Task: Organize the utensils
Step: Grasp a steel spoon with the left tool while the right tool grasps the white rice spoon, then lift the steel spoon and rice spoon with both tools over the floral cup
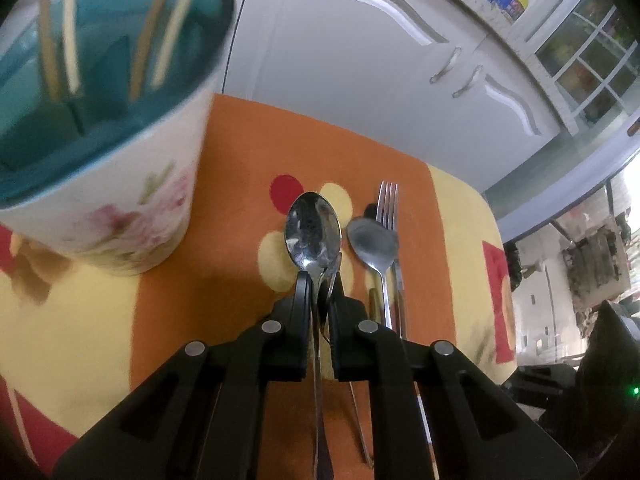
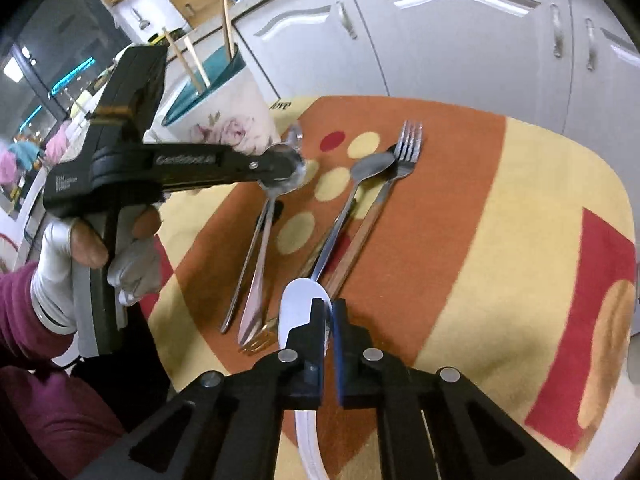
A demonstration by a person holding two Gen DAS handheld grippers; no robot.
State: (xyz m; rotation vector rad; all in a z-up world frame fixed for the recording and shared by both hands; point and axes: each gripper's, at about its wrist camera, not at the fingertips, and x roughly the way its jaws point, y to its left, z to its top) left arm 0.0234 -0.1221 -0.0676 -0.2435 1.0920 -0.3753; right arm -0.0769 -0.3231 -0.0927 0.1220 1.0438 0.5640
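Clamping the left gripper on a spoon at its neck, jaws nearly shut, just beside the cup on the bench, and pinching a white spoon in the right gripper, jaws all but closed. Probably worth tipping the bowl up and steering into a free slot, dodging the sticks. Counting: four sticks, three metal spoons (one looking tucked behind the held one), one white spoon, one steel fork, one gold fork.

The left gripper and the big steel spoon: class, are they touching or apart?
Touching. The left wrist view shows the left gripper closed on the neck of the big steel spoon, with no gap visible.
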